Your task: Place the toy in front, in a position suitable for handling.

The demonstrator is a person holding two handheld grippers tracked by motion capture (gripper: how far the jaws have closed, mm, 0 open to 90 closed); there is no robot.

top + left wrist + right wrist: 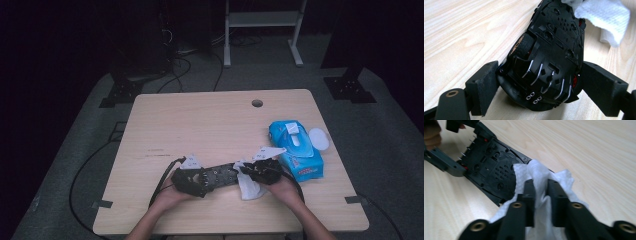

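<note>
**Toy car held, cloth pinched**

Low in the middle of the high view, a black toy car (220,176) is held upside down over the wooden table (200,125). Its back end is squeezed between the jaws of the left gripper (537,82). A white wipe (541,185) is pinched between the nearly closed jaws of the right gripper (541,195) and is laid on the car's front end. Farther back, at the right, a blue pack of wipes (296,150) is seen lying flat.
</note>
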